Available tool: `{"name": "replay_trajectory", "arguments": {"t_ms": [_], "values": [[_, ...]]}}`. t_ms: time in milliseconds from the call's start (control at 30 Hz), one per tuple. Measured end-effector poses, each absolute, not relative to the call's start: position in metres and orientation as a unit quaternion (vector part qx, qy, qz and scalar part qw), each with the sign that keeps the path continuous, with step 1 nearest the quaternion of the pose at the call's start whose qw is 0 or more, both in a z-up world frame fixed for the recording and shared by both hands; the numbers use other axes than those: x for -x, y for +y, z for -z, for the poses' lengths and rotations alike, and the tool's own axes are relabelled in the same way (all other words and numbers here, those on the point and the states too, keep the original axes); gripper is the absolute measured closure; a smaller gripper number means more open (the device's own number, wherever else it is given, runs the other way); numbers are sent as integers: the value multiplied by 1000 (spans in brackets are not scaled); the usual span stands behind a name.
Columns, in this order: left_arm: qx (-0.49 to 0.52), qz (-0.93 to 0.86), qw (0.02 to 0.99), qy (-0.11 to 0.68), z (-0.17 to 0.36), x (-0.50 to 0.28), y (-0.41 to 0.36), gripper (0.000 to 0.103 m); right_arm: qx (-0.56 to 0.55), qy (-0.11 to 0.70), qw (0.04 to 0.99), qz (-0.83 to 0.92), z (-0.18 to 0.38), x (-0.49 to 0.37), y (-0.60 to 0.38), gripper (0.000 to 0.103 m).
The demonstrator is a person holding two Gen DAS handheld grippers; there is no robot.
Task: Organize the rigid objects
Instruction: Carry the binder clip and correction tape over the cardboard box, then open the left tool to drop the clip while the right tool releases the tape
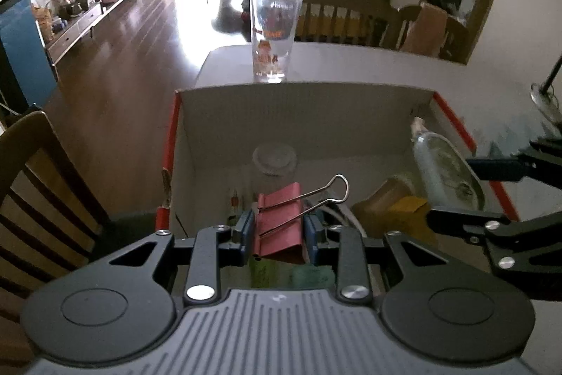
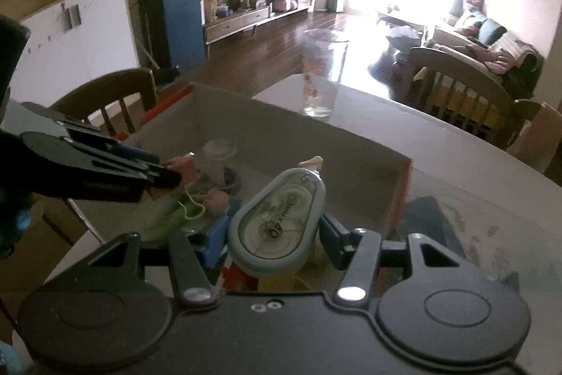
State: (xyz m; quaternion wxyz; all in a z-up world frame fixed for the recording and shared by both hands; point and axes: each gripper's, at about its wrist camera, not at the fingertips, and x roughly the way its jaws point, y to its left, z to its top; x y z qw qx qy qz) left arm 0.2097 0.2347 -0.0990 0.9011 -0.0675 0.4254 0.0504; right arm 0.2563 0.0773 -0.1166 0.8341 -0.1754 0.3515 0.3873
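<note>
Left wrist: left gripper clamps pink binder clip; right gripper apparently pinches correction tape.

wooden chairs, sofa, blue cabinet, dark floor

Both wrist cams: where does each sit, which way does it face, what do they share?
Left wrist: on the left gripper, facing along its fingers over the cardboard box; shut on a pink binder clip; right gripper intrudes.
Right wrist: on the right gripper, shut on a correction tape dispenser; left gripper visible.
Shared: box, drinking glass, living room.
</note>
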Motion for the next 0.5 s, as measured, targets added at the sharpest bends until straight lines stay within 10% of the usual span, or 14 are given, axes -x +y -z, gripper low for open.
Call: {"name": "replay_trajectory", "arguments": {"t_ms": [500], "values": [[28, -34, 883, 467, 128, -218, 228, 74, 229, 379, 803, -399, 144, -263, 100, 47]]}}
